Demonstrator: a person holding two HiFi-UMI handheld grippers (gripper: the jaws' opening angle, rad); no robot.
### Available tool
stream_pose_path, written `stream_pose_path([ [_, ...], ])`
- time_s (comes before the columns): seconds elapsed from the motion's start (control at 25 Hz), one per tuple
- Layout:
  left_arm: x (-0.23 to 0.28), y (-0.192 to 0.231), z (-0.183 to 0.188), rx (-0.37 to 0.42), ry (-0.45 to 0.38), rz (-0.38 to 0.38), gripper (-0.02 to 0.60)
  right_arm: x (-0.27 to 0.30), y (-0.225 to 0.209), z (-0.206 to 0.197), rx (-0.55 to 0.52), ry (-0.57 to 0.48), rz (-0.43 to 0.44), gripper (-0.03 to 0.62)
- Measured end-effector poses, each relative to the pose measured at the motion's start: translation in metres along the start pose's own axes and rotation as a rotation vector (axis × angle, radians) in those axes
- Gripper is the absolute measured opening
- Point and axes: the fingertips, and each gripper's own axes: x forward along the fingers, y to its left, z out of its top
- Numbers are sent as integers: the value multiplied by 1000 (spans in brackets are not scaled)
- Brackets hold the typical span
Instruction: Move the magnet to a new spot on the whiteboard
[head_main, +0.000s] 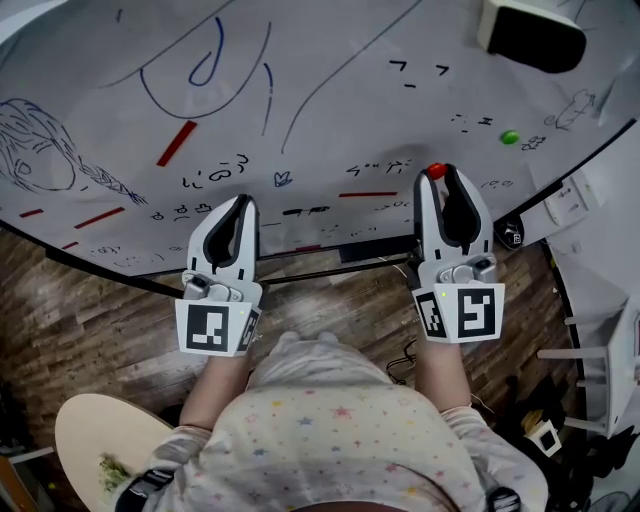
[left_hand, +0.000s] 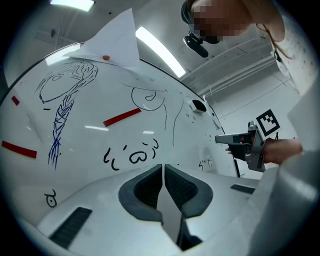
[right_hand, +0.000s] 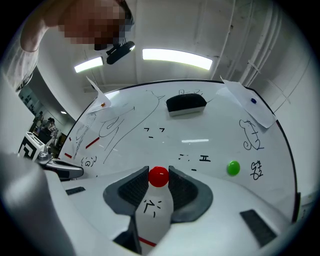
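Observation:
A small round red magnet (head_main: 436, 170) (right_hand: 159, 176) sits between the tips of my right gripper (head_main: 438, 176) (right_hand: 159, 179), against the whiteboard (head_main: 330, 90) (right_hand: 200, 135) low on its right side. The jaws press on both sides of the magnet. My left gripper (head_main: 241, 203) (left_hand: 162, 168) hovers near the board's lower edge to the left, jaws shut with nothing in them, just below a scribbled doodle (left_hand: 132, 154). In the left gripper view, the right gripper (left_hand: 245, 146) shows at the far right.
A green magnet (head_main: 509, 137) (right_hand: 233, 168) sticks up and to the right of the red one. A black eraser (head_main: 530, 35) (right_hand: 186, 103) sits higher up. Red strip magnets (head_main: 177, 142) (left_hand: 121, 117) and pen drawings cover the left. Paper sheets (right_hand: 247, 102) hang at the top. A round wooden stool (head_main: 90, 440) stands below.

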Motion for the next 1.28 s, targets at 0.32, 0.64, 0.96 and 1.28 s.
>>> stream_pose_path([
  [0.32, -2, 7, -3, 2, 1, 26, 23, 11, 2, -3, -4, 0, 18, 123],
  [0.64, -5, 12, -4, 5, 4, 46, 23, 17, 1, -5, -9, 0, 20, 123],
  [0.96, -6, 16, -1, 11, -4, 59, 23, 23, 2, -8, -11, 1, 29, 123],
  [1.28, -3, 19, -1, 18, 0, 59, 23, 30, 5, -10, -43, 13, 34, 123],
])
